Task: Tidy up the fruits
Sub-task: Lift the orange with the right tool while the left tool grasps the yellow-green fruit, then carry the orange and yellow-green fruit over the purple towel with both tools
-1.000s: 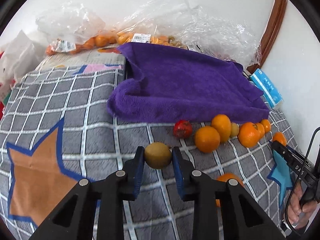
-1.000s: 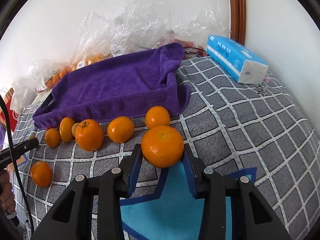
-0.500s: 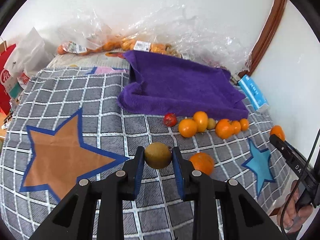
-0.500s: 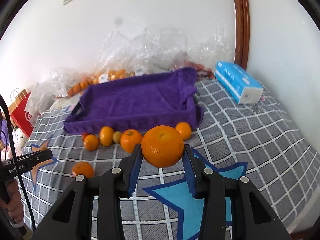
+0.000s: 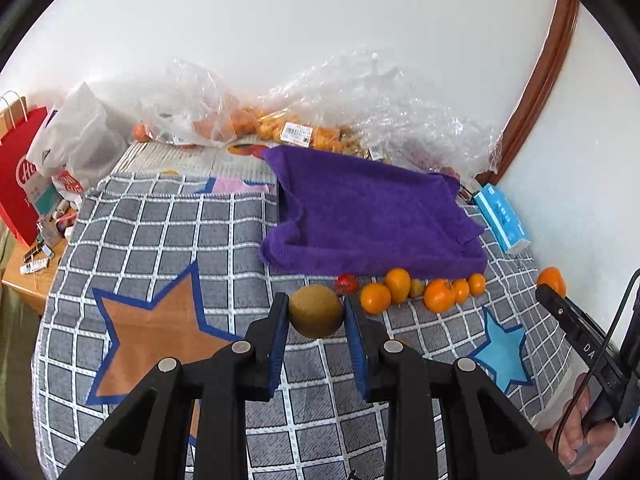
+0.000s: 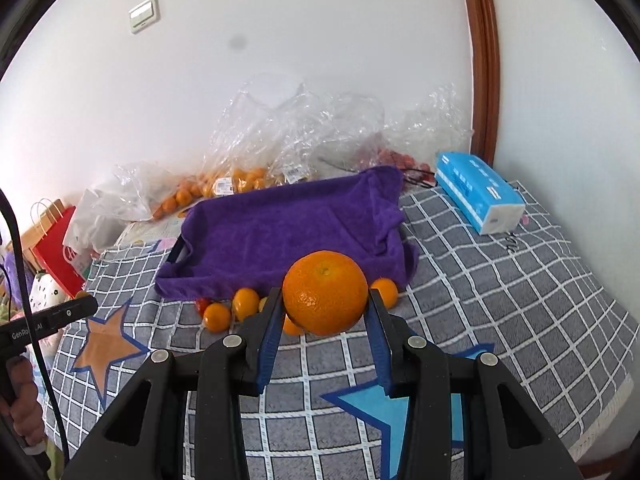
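Fruits are what I am sorting, and the biggest thing waiting for them is the purple terry towel draped over a dark tray (image 6: 280,236), its soft lining probably there to stop round fruit rolling or bruising. It is sitting on the grey checked blanket with star patches (image 5: 168,232), which is covering what looks like a bed. The crinkled clear plastic bags of small oranges (image 5: 248,124) are lying against the wall behind the tray, apparently the supply.

A loose row of small orange mandarins (image 5: 400,292) is lining the tray's near edge, not yet inside it.

I am carrying the large round orange (image 6: 325,292) clamped between the blue pads of my right hand-held gripper (image 6: 325,312), raised clear of the blanket. I am gripping it across its widest part so it cannot slip.

My left hand-held gripper (image 5: 316,316) is squeezing the smaller brown fuzzy kiwi (image 5: 316,310) the same way, also off the blanket, in front of the tray.
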Demonstrator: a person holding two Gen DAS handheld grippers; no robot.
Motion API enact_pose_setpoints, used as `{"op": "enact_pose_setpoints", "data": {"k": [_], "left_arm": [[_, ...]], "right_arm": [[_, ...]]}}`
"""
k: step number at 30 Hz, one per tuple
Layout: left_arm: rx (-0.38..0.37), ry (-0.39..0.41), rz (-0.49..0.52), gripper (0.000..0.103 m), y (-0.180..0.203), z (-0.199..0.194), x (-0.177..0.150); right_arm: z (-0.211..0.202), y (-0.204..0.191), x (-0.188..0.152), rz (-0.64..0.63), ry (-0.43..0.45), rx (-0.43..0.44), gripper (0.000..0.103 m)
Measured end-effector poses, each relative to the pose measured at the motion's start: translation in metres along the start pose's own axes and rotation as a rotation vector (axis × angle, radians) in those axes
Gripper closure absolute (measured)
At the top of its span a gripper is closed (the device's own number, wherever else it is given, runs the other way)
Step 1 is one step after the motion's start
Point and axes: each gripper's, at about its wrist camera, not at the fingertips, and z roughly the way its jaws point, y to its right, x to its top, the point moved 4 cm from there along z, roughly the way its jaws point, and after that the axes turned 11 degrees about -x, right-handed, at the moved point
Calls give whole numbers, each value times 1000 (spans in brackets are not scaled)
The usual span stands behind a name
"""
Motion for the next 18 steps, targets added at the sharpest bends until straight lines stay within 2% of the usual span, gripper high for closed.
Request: {"op": "enact_pose_setpoints", "data": {"k": [18], "left_arm": [[-31, 30, 32, 77, 8, 6, 47]], "right_arm": [[14, -26, 39, -11, 10, 23, 63]]}}
